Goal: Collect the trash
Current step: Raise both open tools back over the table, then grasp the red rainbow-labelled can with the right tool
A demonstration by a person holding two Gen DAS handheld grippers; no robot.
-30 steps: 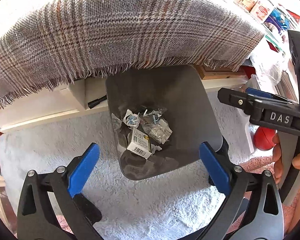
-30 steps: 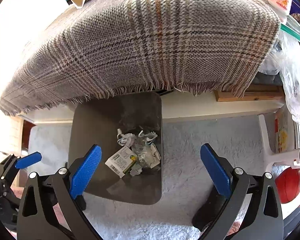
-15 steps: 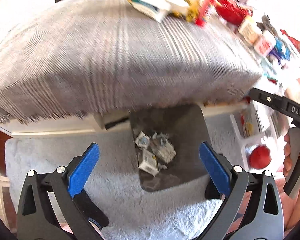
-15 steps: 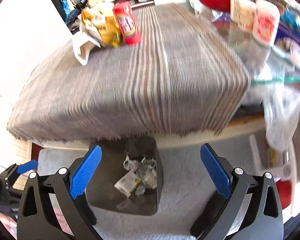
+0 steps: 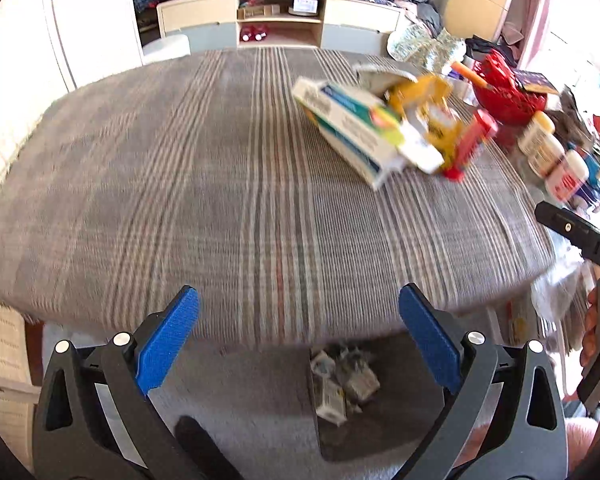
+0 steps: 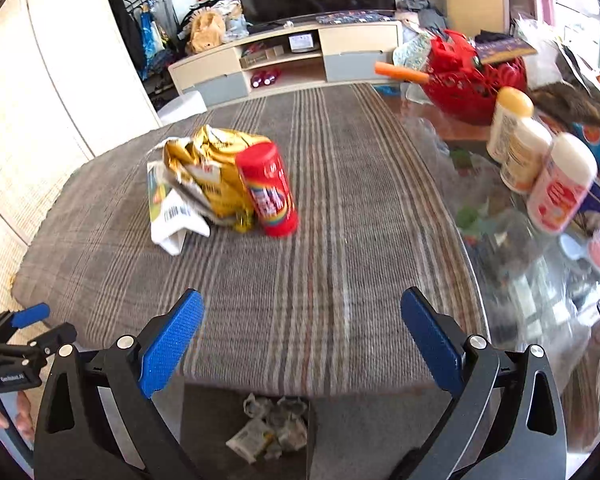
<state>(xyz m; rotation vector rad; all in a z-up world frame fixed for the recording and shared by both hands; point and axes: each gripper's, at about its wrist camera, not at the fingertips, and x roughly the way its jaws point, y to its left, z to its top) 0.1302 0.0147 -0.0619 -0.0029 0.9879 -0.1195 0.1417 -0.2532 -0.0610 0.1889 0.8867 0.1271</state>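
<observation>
Trash [image 6: 220, 176] sits mid-frame left; right gripper [image 6: 302, 336] and left gripper [image 5: 298, 332] both spread, empty — careless reach could topple the red can [image 6: 270, 194].

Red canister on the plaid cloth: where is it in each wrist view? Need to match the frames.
Left wrist: red canister sits upper right, motion-blurred, right of the blue-and-white box and yellow bag.
Right wrist: red canister stands upright just left of centre, against the right side of the gold bag.
Shared landmark: the dark trash bin on the floor at the bottom of both views.
</observation>
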